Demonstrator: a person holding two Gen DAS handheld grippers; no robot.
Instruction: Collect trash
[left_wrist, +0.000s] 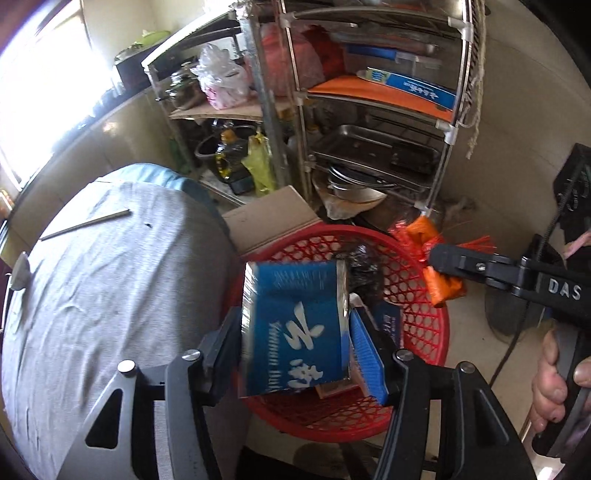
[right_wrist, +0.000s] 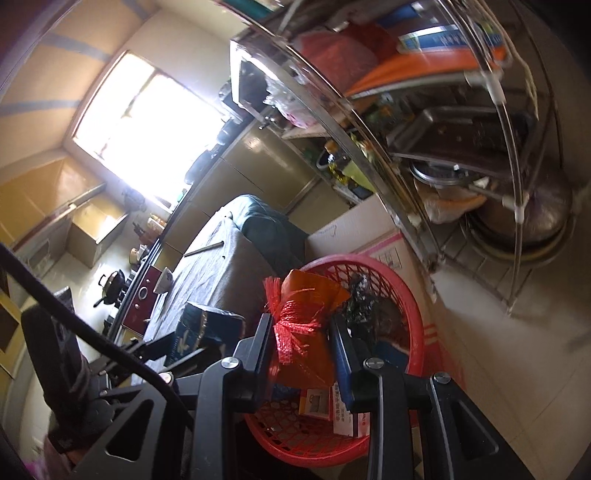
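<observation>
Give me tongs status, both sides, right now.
Left tongs: closed on the blue box, over the red basket.
Right tongs: shut on the orange packet with red mesh, over the same basket.

Your blue printed carton (left_wrist: 295, 325) hides much of the red plastic lattice basket (left_wrist: 424, 314) in the lower centre. The steel wire rack (right_wrist: 461, 110) smears with blur upper right, its top cut off. The bright window (right_wrist: 140, 125) is washed out.
</observation>
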